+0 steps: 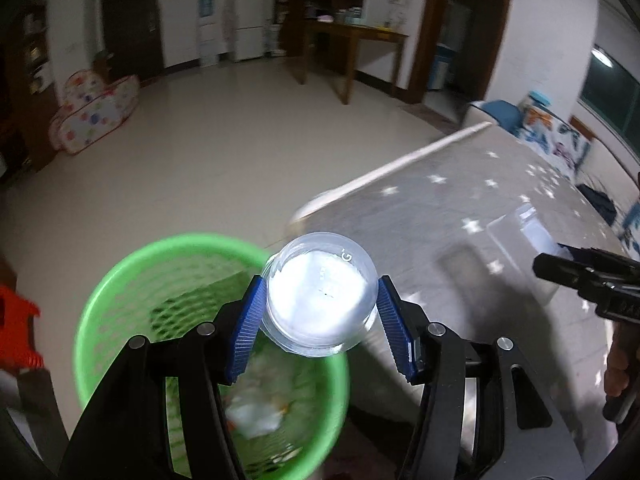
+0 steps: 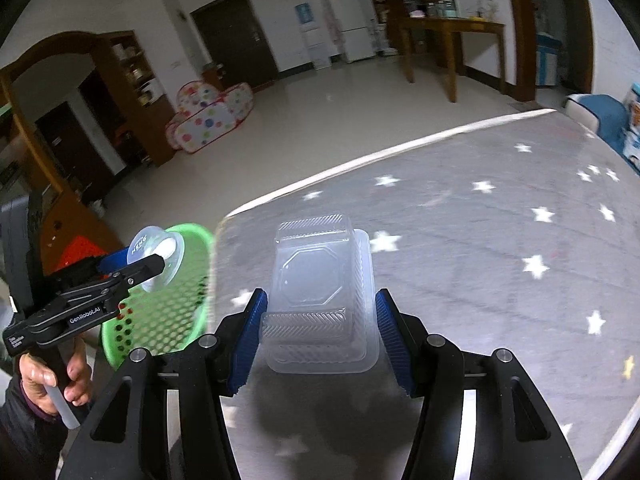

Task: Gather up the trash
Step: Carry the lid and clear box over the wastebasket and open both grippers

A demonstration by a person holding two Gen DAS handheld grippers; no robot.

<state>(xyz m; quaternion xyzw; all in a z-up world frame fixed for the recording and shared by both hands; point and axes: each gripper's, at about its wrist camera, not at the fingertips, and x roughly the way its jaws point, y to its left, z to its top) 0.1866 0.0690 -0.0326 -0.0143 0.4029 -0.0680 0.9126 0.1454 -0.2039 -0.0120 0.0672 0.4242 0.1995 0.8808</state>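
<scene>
The cup (image 1: 322,294) is clear, glossy plastic with a milky base. The clamshell container (image 2: 320,292) is thin transparent plastic, ribbed along its edges. The green basket (image 1: 120,280) is perforated plastic. Ridged blue pads (image 1: 248,328) face matt black gripper arms with shiny metal pins. The star-printed table cover (image 2: 480,240) looks matt grey; the floor (image 1: 240,140) is glossy.

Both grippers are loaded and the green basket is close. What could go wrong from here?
1. The clear cup, pinched by the left gripper, hangs over the green basket's near rim, so released now it might bounce out.
2. The right gripper squeezes a flimsy clear clamshell box above the table; it may buckle and slip.
</scene>
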